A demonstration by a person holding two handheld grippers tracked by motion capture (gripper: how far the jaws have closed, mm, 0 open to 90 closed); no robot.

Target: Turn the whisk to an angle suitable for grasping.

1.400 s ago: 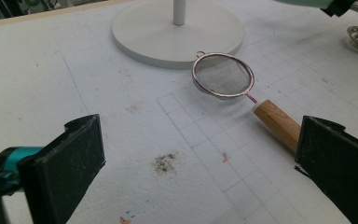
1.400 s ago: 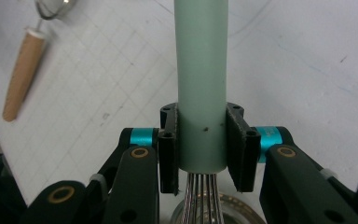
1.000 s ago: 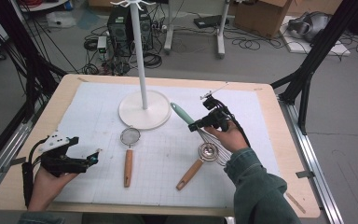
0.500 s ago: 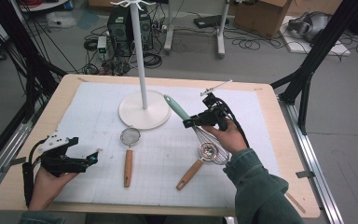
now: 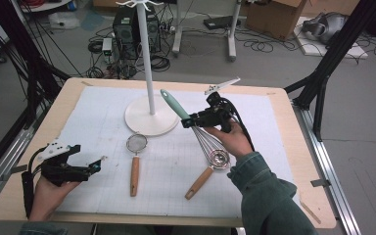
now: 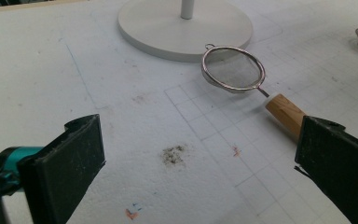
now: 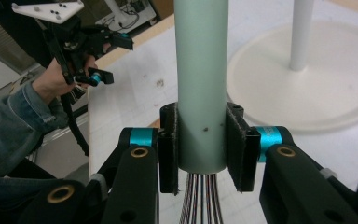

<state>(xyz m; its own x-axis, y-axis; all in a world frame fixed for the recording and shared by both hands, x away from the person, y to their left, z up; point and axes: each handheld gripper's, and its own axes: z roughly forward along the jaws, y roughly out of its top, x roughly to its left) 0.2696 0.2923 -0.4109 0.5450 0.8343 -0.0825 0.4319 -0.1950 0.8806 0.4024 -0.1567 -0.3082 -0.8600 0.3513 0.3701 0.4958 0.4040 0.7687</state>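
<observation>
Your left gripper point(image 5: 97, 165) rests low over the mat at the table's left edge, jaws wide with nothing between them; the sieve point(image 5: 136, 143) lies just ahead of it, beside the white stand point(image 5: 149, 115); your right gripper point(image 5: 190, 120) clamps the whisk point(image 5: 210, 147) by its green handle, wires seemingly clear of the mat.

Left gripper point(image 5: 95, 166) & right gripper point(image 7: 200, 144): black frames w/ teal collars, brass rivets, flat black pads; grey 3-cornered plate at 12 o'clock; black cables. Sleeves point(image 5: 269, 196): blue denim.
</observation>
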